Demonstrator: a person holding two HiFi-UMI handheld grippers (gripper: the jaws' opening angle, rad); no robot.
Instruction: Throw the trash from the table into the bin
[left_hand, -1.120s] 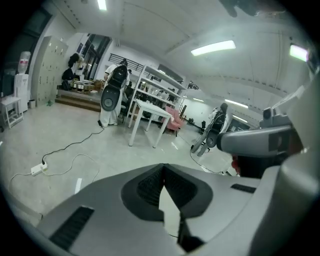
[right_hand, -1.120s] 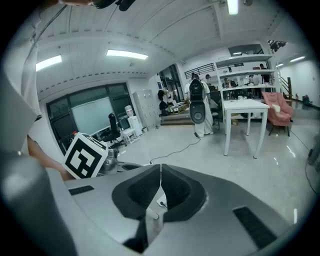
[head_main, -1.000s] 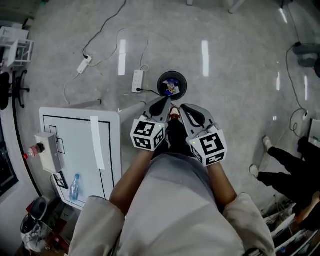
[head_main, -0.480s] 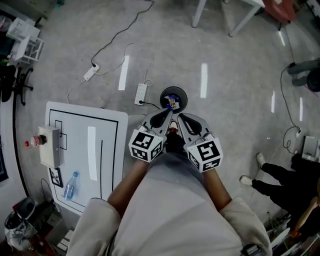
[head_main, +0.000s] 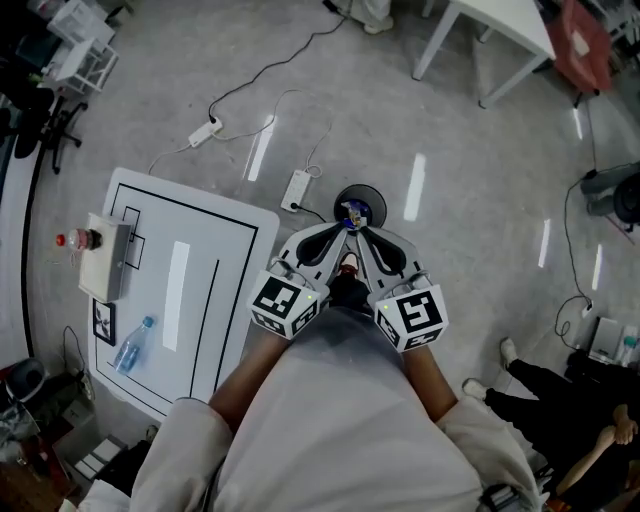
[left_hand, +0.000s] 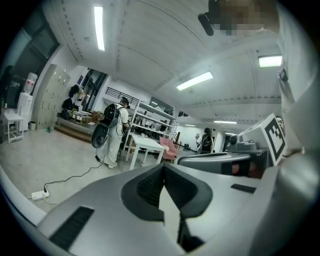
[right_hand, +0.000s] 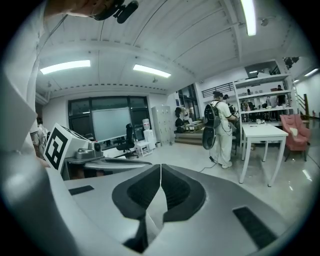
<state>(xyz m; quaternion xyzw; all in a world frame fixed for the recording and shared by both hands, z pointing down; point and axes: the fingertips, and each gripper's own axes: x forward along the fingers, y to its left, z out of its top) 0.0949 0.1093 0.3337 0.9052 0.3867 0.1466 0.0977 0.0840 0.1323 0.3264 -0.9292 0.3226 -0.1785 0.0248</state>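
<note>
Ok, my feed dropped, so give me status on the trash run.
Left hand-held gripper shut, empty; right hand-held gripper shut, empty. Bin holds trash; plastic bottle lies on table. Power strip beside bin.

This seems to be a robotics or engineering lab in a large open hall. The grey polished floor carries loose cables and a power strip. A white table marked with black lines has a grey box with a red button at its edge. The two gripper views show long ceiling lamps, open metal shelves filled with what is probably equipment (too small to tell), a white work desk, tall lockers, an office chair and a person with a backpack standing.
</note>
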